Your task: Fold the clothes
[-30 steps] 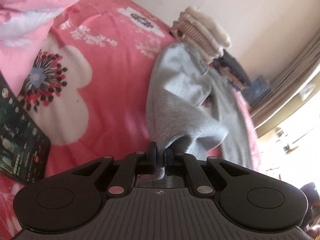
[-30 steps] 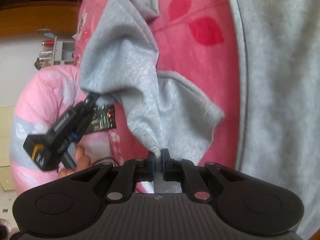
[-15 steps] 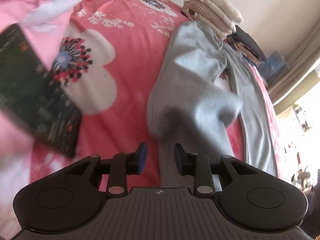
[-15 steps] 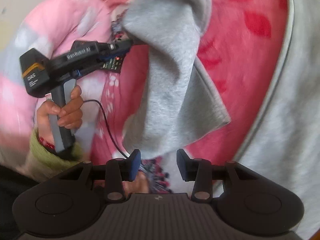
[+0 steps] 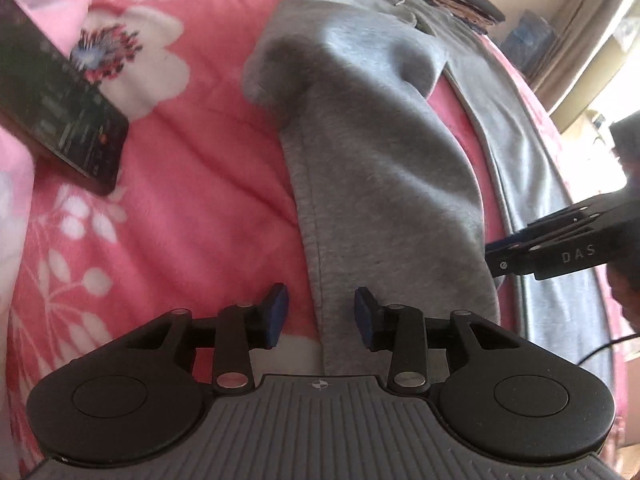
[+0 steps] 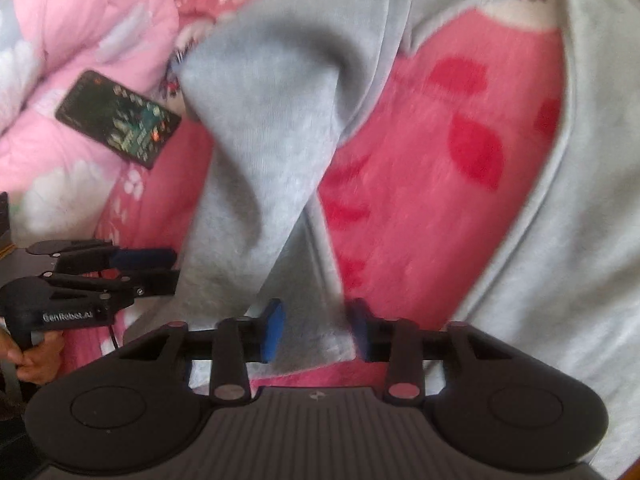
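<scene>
Trousers [image 5: 376, 168] lie half-folded; left gripper [image 5: 322, 314] opening, right gripper [image 6: 314, 330] closing, neither apparently pinching cloth; align both hems before pressing flat.

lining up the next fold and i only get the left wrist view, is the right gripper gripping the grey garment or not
Observer: No. The right gripper is closing with a fold of the grey garment between its pads, which do not press it.
Operator: how does my left look from there
Observer: The left gripper, jaws opening with only the garment's edge between them, shows side-on at the garment's edge on the phone's side, with a hand on its handle.
</scene>
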A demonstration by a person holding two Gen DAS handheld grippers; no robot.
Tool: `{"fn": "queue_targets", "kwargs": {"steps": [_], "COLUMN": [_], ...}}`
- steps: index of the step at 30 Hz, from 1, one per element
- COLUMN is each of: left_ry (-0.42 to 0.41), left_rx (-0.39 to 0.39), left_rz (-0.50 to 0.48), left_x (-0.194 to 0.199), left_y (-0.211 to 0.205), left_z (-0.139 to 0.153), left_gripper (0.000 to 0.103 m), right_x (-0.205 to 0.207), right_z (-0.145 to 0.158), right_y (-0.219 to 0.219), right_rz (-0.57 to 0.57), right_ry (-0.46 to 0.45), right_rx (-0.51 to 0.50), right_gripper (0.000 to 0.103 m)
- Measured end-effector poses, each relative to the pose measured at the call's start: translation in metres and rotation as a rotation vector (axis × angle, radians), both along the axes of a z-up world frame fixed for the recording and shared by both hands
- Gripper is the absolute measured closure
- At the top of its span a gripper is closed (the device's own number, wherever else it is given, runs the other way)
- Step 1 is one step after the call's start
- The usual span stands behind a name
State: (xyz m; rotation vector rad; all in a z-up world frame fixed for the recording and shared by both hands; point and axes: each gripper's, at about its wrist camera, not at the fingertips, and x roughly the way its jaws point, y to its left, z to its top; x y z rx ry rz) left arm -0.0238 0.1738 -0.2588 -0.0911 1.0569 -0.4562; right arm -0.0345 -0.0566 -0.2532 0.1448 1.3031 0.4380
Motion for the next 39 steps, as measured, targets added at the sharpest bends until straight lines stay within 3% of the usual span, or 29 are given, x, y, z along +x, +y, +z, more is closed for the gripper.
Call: {"fn": "queue_targets", "kwargs": {"steps": [1, 3, 4, 12, 19, 23, 27, 34, 39], "left_ry": [-0.013, -0.041, -0.049, -0.084, -0.033, -0.067, -0.13, -0.17, -0.076], "left_rx": [0.008, 0.036, 0.041, 0.05, 0.098, 0.099, 0.085, 0.084, 0.159], "left_rz": [-0.009, -0.027, -0.024, 0.044, 0.112, 0.139, 0.188, 0.218, 0.206], "left_x": [-0.002, -0.005, -0.008, -0.027, -0.05, -0.064, -0.072, -0.064, -0.054], "left_y": [-0.002, -0.006, -0.006, 0.045, 0.071, 0.078, 0.088, 0.098, 0.098], "left_z": [0.001, 0.003, 0.007, 0.065, 0.081, 0.093, 0.113, 0.128, 0.097], "left_gripper": [0.077, 0.099, 0.101, 0.101, 0.101, 0.102, 0.102, 0.102, 0.102], "right_x": [-0.003, -0.006, -0.008, -0.059, -0.102, -0.104, -0.106, -0.12, -0.122], "right_z": [0.0, 0.004, 0.007, 0.028, 0.032, 0.044, 0.064, 0.091, 0.074], "right_y": [0.001, 0.004, 0.005, 0.02, 0.051, 0.058, 0.057, 0.059, 0.069], "right_rz": [0.0, -0.004, -0.013, -0.005, 0.035, 0.035, 0.051, 0.127, 0.167], "right_ry": [0.003, 0.01, 0.023, 0.197, 0.269, 0.242, 0.177, 0.041, 0.056], "right_rx": [-0.002, 0.004, 0.013, 0.08, 0.128, 0.144, 0.151, 0.148, 0.132], "right_gripper": [0.089, 0.094, 0.094, 0.095, 0.095, 0.095, 0.095, 0.095, 0.095]}}
